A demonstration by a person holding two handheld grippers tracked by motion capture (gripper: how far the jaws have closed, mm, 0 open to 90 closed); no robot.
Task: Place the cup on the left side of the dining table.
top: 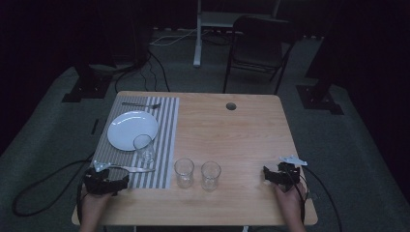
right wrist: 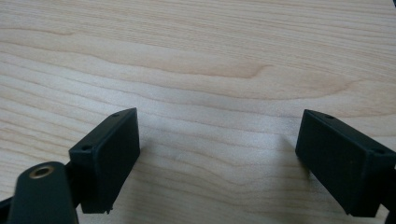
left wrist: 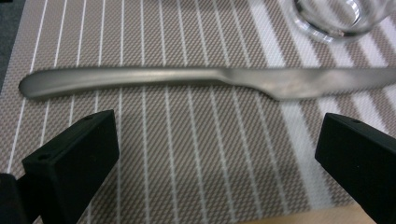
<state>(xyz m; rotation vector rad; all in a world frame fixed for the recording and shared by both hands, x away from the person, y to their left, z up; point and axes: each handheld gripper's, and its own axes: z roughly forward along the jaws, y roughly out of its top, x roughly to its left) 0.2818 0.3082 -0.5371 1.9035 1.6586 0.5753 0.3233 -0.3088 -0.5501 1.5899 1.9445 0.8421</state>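
Note:
A striped placemat (top: 167,125) covers the table's left part. On it lie a white plate (top: 132,129), a fork (top: 140,104) at the far edge, a drinking glass (top: 144,148) and a metal knife (top: 133,168) near the front. My left gripper (top: 107,181) is open just in front of the knife (left wrist: 196,80), its jaws wide apart over the mat with nothing between them. The base of a glass (left wrist: 334,18) is at the top right of the left gripper view. My right gripper (top: 279,175) is open over bare wood (right wrist: 196,70) near the table's right front.
Two empty glasses (top: 184,172) (top: 211,175) stand side by side on the wood just right of the mat. A cable hole (top: 231,106) is near the far edge. A dark chair (top: 258,43) and cables are on the floor beyond the table.

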